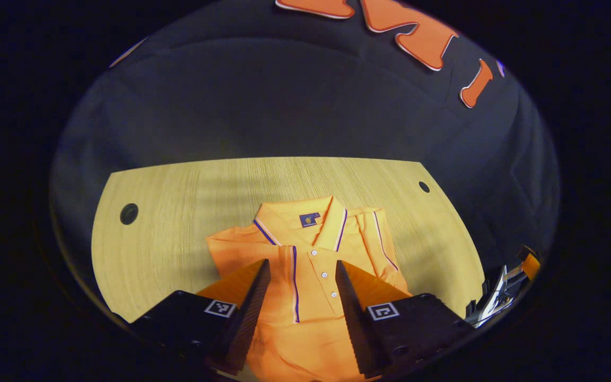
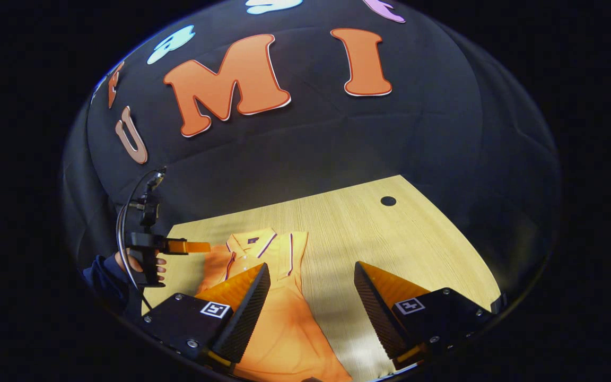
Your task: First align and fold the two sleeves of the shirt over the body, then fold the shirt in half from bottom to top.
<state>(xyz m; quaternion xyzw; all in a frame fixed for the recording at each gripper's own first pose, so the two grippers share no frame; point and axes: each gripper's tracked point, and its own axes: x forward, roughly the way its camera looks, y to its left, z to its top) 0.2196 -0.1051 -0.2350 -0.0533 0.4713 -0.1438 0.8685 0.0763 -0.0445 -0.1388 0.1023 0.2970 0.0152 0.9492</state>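
While both tongs gape empty, left tongs (image 1: 303, 276), right tongs (image 2: 311, 281), shirt (image 1: 305, 297) flat on table (image 1: 178, 212).

Both gripper views look down from above toward the booth wall, sharing the shirt (image 1: 305, 265) and table (image 1: 178, 212).

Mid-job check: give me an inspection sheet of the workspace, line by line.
Surface: wooden table, with round holes near its corners.
Job's things: orange polo shirt lying flat, collar away from the person; one sleeve looks folded over the body.
Clutter: nothing seen.
Grippers: left hand-held gripper open above the shirt; right hand-held gripper open, holding nothing.
Cables: a thin cable loops by the left hand-held gripper.
Surroundings: black cloth wall.
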